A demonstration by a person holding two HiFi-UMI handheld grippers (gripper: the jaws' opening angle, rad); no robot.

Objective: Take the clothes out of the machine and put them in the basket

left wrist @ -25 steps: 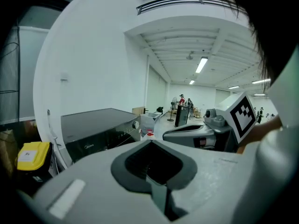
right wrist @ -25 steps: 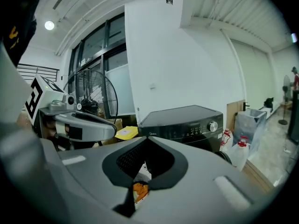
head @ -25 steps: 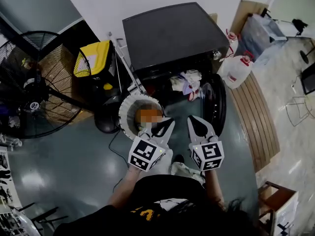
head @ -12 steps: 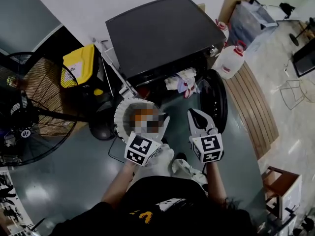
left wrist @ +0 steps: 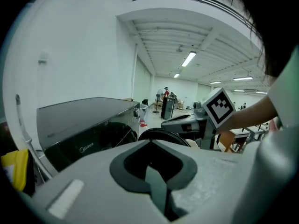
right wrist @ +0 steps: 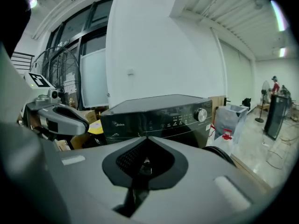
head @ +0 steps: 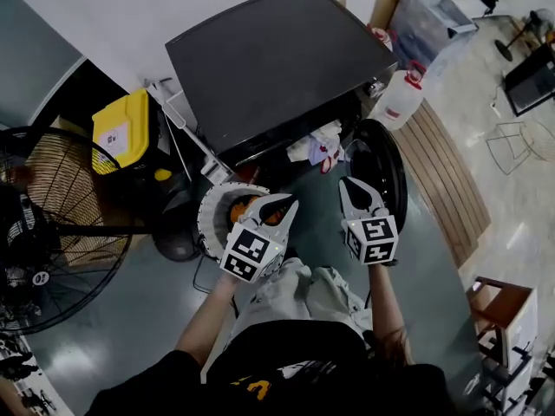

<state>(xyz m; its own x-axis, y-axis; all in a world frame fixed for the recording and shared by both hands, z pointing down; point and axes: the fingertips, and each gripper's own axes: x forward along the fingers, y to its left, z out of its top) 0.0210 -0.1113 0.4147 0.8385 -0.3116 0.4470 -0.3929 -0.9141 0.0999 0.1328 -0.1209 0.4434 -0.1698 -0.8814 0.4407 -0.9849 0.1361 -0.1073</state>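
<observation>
- Since a second ago both grippers have pushed forward toward the black washing machine point(head: 277, 59). The right gripper point(head: 354, 191) is now nearer the hanging laundry, and the left gripper point(head: 276, 208) has come over the basket's near rim.
- The clothes point(head: 317, 144), a pale bundle with a touch of purple, spill out of the machine's front opening. They are at about 11 o'clock from the right gripper and apart from it.
- The round machine door point(head: 388, 170) stands swung open at 2 o'clock of the right gripper, just beside it.
- The white round basket point(head: 211, 215) sits on the floor at 7 o'clock of the machine's opening. Something orange lies inside, partly covered by the left gripper.
- The left gripper's jaws are clenched together with nothing between them.
- The right gripper's jaws are likewise pressed together and empty, pointing at the machine's control panel.
- A yellow box point(head: 121, 128) stands at 10 o'clock of the basket, with a large floor fan point(head: 52, 224) at 9 o'clock.
- A white jug point(head: 403, 99) with a red cap stands at 1 o'clock of the door.
</observation>
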